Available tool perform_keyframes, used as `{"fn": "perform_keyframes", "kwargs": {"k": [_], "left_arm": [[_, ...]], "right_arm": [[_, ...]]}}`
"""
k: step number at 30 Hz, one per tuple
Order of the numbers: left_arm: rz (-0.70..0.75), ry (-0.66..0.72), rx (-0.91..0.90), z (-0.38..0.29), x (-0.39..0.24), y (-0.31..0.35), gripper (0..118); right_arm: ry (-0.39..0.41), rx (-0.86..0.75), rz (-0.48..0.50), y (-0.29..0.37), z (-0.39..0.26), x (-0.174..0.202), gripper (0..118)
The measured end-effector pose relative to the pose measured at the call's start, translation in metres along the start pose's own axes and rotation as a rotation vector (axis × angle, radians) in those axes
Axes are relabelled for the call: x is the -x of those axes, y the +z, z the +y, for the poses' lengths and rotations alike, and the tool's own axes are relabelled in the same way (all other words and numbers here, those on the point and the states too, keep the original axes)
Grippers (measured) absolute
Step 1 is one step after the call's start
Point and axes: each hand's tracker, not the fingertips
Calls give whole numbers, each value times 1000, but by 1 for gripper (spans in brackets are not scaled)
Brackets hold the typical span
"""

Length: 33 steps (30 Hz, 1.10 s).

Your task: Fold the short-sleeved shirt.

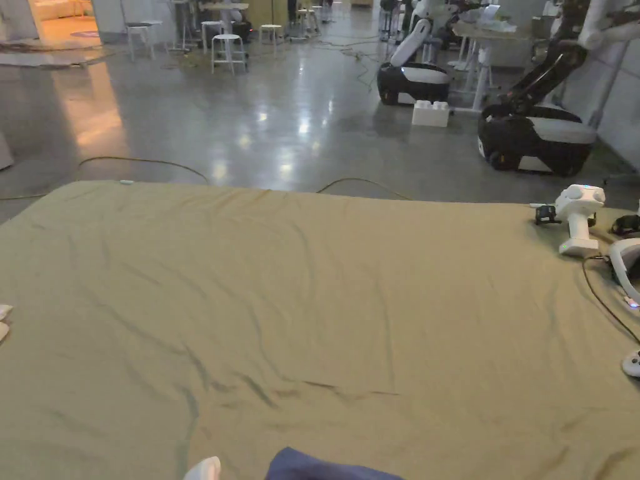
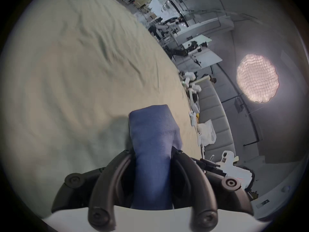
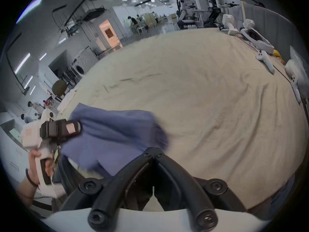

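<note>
Wide table under a creased olive-tan cloth (image 1: 300, 300), its surface mostly bare. The dark blue short-sleeved shirt (image 1: 325, 469) sits at the near edge of the table, only a corner of it visible from the head view, at the bottom of the picture; a small white tip of gear just to its left. In the left gripper view, the left gripper (image 2: 153, 153) has its two black curved jaws set on either side of a thick bunched band of the blue fabric (image 2: 153, 143), which runs up between them and ends in a folded lump beyond the tips, lifted above the cloth; both jaws press against it. In the right gripper view, the right gripper (image 3: 153, 153) has its jaw tips brought together, touching; nothing visibly between them, though the blue shirt (image 3: 113, 135) lies just behind and left of the tips, motion-blurred at its right edge. Same view: the left gripper (image 3: 73, 129), white body with black head, held by a hand (image 3: 39, 165) at the left, its head against the shirt's left edge. Along the far right edge of the table: a white handheld device standing upright (image 1: 578, 219), white controllers (image 3: 265, 60), a black cable (image 1: 606, 300). Beyond the table, polished grey floor (image 1: 281, 119), white stools (image 1: 228, 50), wheeled black-and-white robot bases (image 1: 537, 134).
</note>
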Motion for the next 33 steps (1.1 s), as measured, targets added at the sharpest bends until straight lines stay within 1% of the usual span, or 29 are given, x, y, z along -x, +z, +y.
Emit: {"fn": "perform_keyframes", "kwargs": {"k": [2,3,5,6,7,8,10,12,13,15,16,18,19,21,23,24,26,28,30,31,33], "left_arm": [[82,-20,-41,28,24,49,33],[153,-32,-72,46,40,78,33],[297,-34,-128,72,69,126,33],[375,-10,-172,84,81,147,33],[417,1,-184,95,90,163,33],[452,-9,-206,101,95,176,33],[451,-10,-195,112,107,190,33],[531,38,-219,114,105,189,36],[566,38,-228,115,108,189,46],[683,29,-255,113,103,185,76],[755,-5,-289,110,95,186,86],[816,-112,-356,102,72,193,87],[826,-181,-400,98,55,198,87],[767,-336,-412,86,11,210,87],[710,-496,-410,72,-34,226,87],[697,-577,-439,61,-61,233,87],[667,-707,-498,42,-111,244,88],[618,-792,-588,22,-151,248,92],[577,-820,-682,4,-185,242,97],[549,-850,-728,2,-172,240,97],[514,-877,-826,-14,-192,229,97]], "right_arm": [[20,-1,-14,10,-7,-1,0],[17,0,-17,14,-12,-4,0],[-26,7,1,19,-22,-9,0],[-49,17,15,19,-25,-9,0],[-63,16,17,20,-28,-8,0],[-75,15,21,20,-30,-8,0],[-79,15,27,21,-29,-5,0],[-71,-6,27,25,-26,0,0],[-68,-13,36,27,-24,1,0],[-62,-36,54,32,-20,4,0],[-57,-42,61,36,-17,5,0],[-46,-61,56,43,-12,6,0],[-38,-78,49,47,-8,6,0],[-26,-129,39,58,-2,6,0],[13,-196,-5,73,3,9,0],[34,-243,-27,83,6,11,0],[42,-322,-21,103,14,13,0],[56,-414,-21,124,22,18,0],[74,-502,-26,143,33,22,0],[80,-543,-23,152,37,26,0],[99,-591,2,169,46,35,0]]}}
